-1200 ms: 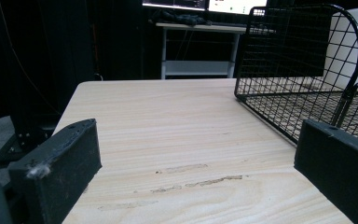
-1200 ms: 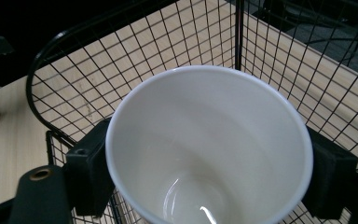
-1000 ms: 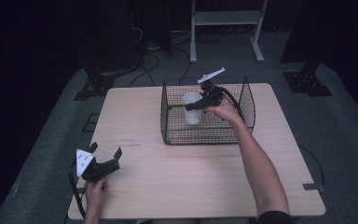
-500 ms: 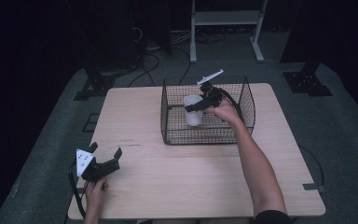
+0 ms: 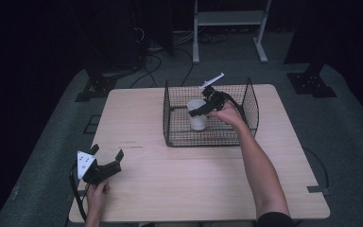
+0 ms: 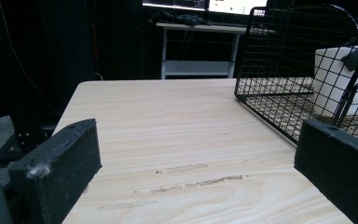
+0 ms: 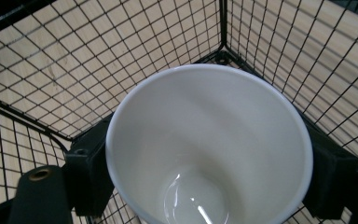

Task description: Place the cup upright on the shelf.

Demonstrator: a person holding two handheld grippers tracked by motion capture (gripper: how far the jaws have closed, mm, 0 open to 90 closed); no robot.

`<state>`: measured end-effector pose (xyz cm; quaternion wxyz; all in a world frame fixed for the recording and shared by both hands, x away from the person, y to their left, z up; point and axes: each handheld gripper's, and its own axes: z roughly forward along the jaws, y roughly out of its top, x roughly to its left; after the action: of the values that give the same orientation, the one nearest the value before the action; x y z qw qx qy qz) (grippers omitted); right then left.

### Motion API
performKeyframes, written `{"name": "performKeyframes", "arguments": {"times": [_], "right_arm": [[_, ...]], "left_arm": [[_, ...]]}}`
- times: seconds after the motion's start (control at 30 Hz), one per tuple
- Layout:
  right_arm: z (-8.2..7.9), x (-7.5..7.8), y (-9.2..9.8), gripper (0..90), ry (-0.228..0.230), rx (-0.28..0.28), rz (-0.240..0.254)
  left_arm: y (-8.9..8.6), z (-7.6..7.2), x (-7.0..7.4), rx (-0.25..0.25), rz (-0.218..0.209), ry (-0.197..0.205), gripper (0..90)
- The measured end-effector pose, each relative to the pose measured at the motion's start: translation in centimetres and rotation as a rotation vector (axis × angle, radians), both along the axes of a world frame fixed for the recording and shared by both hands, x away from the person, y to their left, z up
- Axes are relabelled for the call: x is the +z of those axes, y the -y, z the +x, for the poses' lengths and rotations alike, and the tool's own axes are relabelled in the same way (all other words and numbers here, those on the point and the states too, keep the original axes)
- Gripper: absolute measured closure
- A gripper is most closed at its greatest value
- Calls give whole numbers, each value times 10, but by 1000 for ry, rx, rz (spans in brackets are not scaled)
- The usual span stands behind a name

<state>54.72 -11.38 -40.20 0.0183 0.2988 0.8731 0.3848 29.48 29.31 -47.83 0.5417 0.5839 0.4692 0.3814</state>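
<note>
A plain white, glossy, empty cup point(image 5: 197, 115) is standing upright in the black wire-mesh basket point(image 5: 179, 136) — the right gripper point(image 5: 203, 109) is clamping its sides. The left gripper point(image 5: 107, 163) is resting on the pale wooden table point(image 5: 194, 179), jaws apart — gripping nothing

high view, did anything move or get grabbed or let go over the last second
Nothing visibly changed. The right claw stays closed around the white cup inside the wire basket, and the left claw stays open and idle near the front left corner of the table.
</note>
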Motion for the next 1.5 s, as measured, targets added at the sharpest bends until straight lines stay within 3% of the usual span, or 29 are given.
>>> {"name": "performKeyframes", "arguments": {"times": [0.83,1.27,1.5], "right_arm": [[-11,3,-5,140,27,35,-52],[-14,16,-1,123,69,1,13],[-22,39,15,123,105,-5,87]], "left_arm": [[1,0,0,-3,7,2,0],[1,0,0,-2,8,1,0],[1,0,0,-1,9,1,0]]}}
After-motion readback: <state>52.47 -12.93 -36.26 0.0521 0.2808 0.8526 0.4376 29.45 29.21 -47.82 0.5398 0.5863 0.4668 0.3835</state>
